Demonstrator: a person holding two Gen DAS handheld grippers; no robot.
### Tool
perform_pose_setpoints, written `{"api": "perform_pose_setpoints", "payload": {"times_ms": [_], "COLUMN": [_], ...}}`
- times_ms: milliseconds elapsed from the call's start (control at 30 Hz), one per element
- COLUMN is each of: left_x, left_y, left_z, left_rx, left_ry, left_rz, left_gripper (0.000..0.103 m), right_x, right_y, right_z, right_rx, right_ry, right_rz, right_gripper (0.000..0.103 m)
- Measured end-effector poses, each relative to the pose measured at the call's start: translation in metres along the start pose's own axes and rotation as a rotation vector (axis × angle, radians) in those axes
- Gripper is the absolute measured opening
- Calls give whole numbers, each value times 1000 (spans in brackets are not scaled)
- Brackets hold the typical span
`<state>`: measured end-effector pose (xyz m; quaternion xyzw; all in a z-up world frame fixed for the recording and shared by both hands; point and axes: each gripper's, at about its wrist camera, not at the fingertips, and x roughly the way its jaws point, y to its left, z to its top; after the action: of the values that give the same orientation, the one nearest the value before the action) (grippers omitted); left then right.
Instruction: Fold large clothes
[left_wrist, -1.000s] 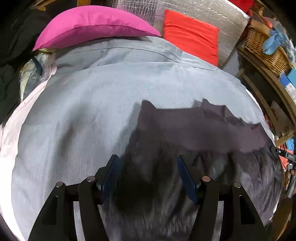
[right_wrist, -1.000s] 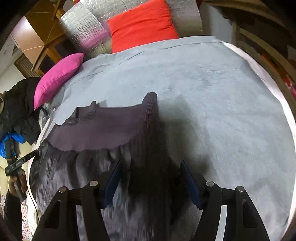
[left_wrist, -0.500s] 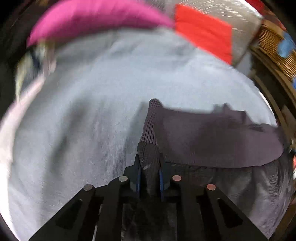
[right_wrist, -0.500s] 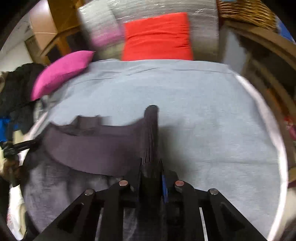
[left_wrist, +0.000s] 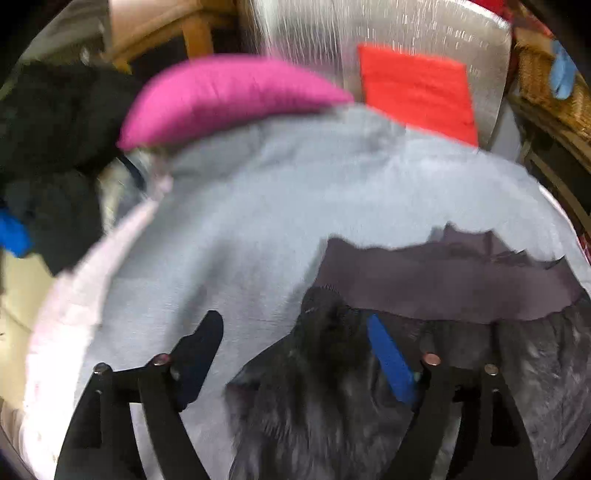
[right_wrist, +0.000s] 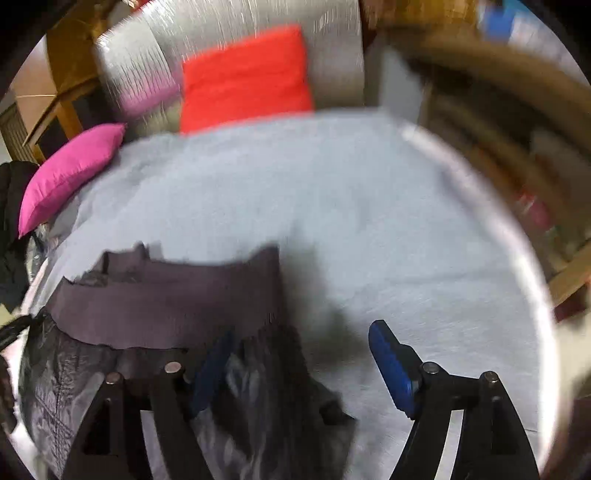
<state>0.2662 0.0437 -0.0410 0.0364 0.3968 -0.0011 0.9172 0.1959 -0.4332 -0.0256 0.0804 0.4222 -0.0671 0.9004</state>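
**Both hand-held grippers opening over a dark garment**

Left hand-held gripper (left_wrist: 295, 347) and right hand-held gripper (right_wrist: 299, 354): jaws opening, released, gripping nothing. The garment (left_wrist: 424, 291) lies on the grey bed (left_wrist: 277, 206), reaching between each pair of fingers. Pink pillow (left_wrist: 229, 92) at 11 o'clock, red pillow (left_wrist: 417, 92) at 1 o'clock.

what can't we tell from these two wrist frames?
- Dark garment: its near part is cut off by the bottom edge and hidden by the gripper frames in both views; its type is unclear.
- Basket: motion blur hides the contents in the left view.
- Shelves: smeared by blur in the right view.
- Black pile: too dark to identify.
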Motion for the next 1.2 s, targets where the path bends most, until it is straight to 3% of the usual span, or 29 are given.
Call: {"api": "perform_pose_setpoints", "payload": {"times_ms": [133, 233, 333, 500, 833, 1033, 1200], "left_x": [-48, -64, -58, -57, -44, -46, -72], "left_y": [-10, -26, -41, -50, -52, -50, -32], "left_z": [-34, -66, -84, -105, -115, -113, -105], "left_rx": [-42, -30, -30, -46, -33, -29, -90], "left_ry": [-56, -43, 19, 52, 80, 85, -14], "left_rz": [-65, -85, -105, -108, -94, -98, -105], "left_gripper": [82, 82, 82, 82, 84, 84, 84], "right_x": [-62, -79, -64, -34, -26, -38, -79], "right_y": [26, 56, 66, 43, 17, 20, 31], "right_z": [-32, -71, -101, -129, -127, -127, -121], "right_rx": [-35, -115, -146, -123, -38, -34, -38], "right_ry": [-107, -146, -98, 18, 35, 11, -96], "right_rz": [108, 118, 54, -28, 0, -19, 29], "right_gripper": [79, 79, 79, 79, 87, 87, 88]}}
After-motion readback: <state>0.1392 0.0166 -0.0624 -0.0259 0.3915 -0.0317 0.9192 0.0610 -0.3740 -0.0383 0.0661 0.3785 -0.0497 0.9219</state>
